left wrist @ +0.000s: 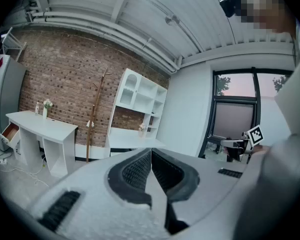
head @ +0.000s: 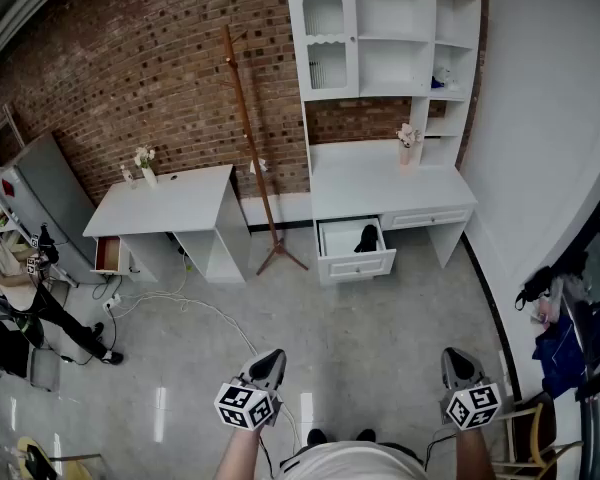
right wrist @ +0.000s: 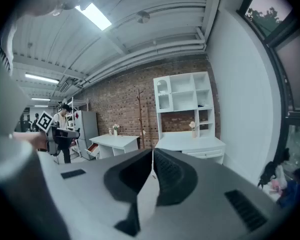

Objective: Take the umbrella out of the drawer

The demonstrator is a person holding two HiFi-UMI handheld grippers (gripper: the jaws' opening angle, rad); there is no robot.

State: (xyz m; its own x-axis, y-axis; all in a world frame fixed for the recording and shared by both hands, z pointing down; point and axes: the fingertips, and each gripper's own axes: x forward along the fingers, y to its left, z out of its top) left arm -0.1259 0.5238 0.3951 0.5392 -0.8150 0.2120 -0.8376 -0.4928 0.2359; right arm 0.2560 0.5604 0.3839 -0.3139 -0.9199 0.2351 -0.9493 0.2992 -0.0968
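Brick wall along the back of the room, and against it a white desk with a hutch on top. The drawer under its worktop is already pulled out. That drawer is my reference point for everything else.

Inside it, toward the right-hand half, there's a dark lump that I'm reading as the umbrella. It's folded up and compact. It looks like its long axis runs roughly front to back in the drawer, but it's too small here to be sure.

Both tools are well short of the drawer, with a bare stretch of floor in between. The left gripper is off to the drawer's left and the right gripper off to its right. Both point toward the desk, tipped a little downward. The jaws on both are clenched together with nothing between them, so neither is carrying anything.

So the umbrella lies straight ahead, between the two, and honestly neither hand looks clearly nearer. My guess is the right one has a slight edge, since the umbrella is on that side of the drawer. Either way, the person needs to walk up and spread a pair of jaws before reaching in. The grab itself hasn't started.
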